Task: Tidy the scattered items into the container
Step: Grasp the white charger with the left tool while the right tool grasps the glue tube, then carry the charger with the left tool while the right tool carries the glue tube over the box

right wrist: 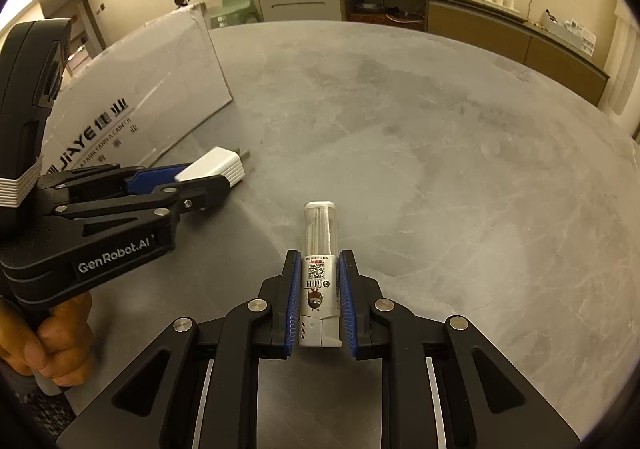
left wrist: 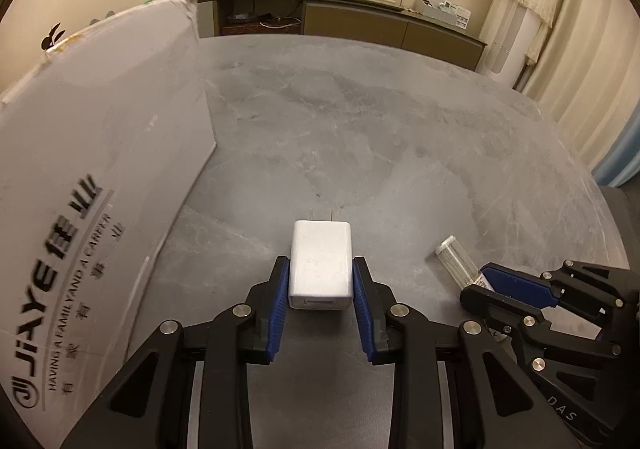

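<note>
A white USB wall charger (left wrist: 321,263) with two prongs pointing away sits between the blue pads of my left gripper (left wrist: 320,269), which is shut on it just above the grey table. In the right wrist view the same charger (right wrist: 214,169) shows in the left gripper (right wrist: 208,179) at the left. My right gripper (right wrist: 320,265) is shut on a clear plastic tube with a white labelled base (right wrist: 319,269). That tube (left wrist: 456,261) and the right gripper (left wrist: 486,283) show at the lower right of the left wrist view. A large white cardboard box (left wrist: 92,153) stands to the left.
The grey marbled table (left wrist: 380,129) stretches ahead to its far edge. The box side (right wrist: 132,89) carries printed JIAYE lettering. A person's hand (right wrist: 48,333) grips the left tool's handle. A sideboard (left wrist: 340,15) with small items lines the far wall.
</note>
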Motion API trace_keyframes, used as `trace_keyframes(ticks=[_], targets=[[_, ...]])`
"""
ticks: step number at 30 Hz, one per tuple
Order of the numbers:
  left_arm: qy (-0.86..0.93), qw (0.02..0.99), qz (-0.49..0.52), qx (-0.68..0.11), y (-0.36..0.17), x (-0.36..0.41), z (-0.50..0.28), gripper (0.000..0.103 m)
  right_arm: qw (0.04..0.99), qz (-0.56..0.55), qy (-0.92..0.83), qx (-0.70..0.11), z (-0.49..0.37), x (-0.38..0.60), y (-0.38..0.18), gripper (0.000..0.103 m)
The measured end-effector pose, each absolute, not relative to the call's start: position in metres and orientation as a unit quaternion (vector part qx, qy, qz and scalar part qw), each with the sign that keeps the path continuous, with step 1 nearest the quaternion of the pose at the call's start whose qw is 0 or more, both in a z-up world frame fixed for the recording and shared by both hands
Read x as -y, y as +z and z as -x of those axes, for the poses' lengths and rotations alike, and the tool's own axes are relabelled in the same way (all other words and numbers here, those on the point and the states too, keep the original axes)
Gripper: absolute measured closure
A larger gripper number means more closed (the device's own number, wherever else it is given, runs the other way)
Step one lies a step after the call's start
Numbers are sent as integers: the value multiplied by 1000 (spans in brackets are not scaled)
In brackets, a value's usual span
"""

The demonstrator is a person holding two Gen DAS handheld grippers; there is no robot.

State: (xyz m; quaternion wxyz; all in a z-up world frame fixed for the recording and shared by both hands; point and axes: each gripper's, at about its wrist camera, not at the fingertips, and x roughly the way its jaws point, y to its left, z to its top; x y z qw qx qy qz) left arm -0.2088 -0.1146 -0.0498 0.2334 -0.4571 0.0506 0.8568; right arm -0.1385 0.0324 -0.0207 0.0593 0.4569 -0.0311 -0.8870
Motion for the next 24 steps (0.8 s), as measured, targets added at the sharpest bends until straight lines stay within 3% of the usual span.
trace_keyframes(ticks=[24], targets=[[882,246,401,-35,16,133,173,72,72,-408,-909,49,111,-16,36,83]])
